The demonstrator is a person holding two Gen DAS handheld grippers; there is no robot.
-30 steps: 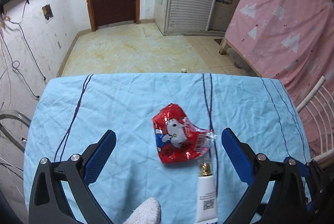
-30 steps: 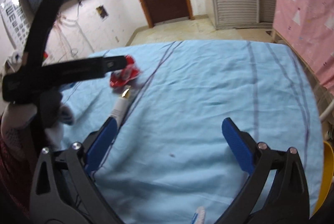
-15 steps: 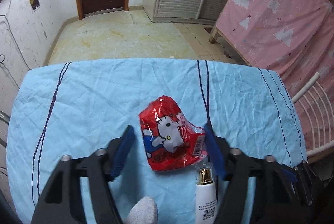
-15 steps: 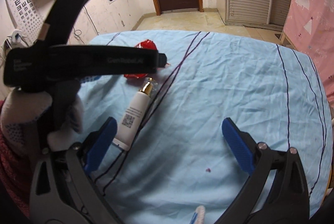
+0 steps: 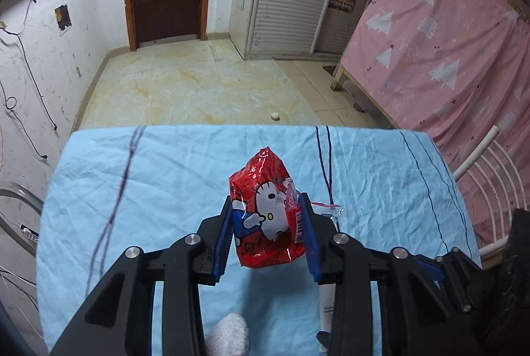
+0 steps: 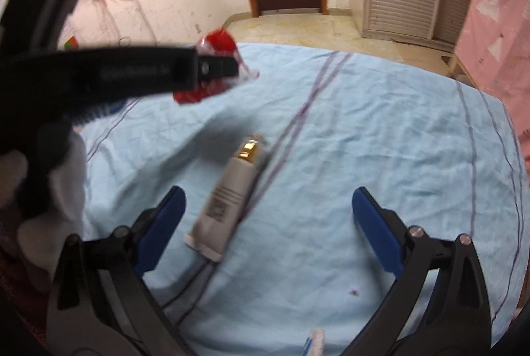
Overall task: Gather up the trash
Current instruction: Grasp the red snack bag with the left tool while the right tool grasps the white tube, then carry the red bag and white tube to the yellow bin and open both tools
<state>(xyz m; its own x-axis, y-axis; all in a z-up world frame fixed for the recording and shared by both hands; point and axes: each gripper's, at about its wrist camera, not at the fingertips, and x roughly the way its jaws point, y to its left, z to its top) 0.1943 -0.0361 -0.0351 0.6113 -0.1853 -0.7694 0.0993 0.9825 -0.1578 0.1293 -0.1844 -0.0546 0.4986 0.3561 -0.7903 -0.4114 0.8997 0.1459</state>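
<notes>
A crumpled red snack wrapper (image 5: 265, 216) with a white cartoon cat sits between the blue pads of my left gripper (image 5: 266, 200). The jaws are closing and the pads press on both sides of it. In the right wrist view the same wrapper (image 6: 218, 41) hangs above the light blue tablecloth (image 6: 364, 124) in that gripper. A white tube with a gold cap (image 6: 232, 190) lies on the cloth. My right gripper (image 6: 268, 195) stands open over it, the tube nearer its left finger, nothing gripped.
A toothbrush head (image 6: 314, 339) shows at the near edge of the table. A gloved hand (image 6: 66, 173) holds the left gripper. A pink-covered bed (image 5: 447, 57) and a white wire rack (image 5: 487, 163) stand to the right of the table.
My left gripper's jaws came together from wide open onto the red wrapper, which now stands upright and lifted. My right gripper swung left, bringing the tube between its fingers.
</notes>
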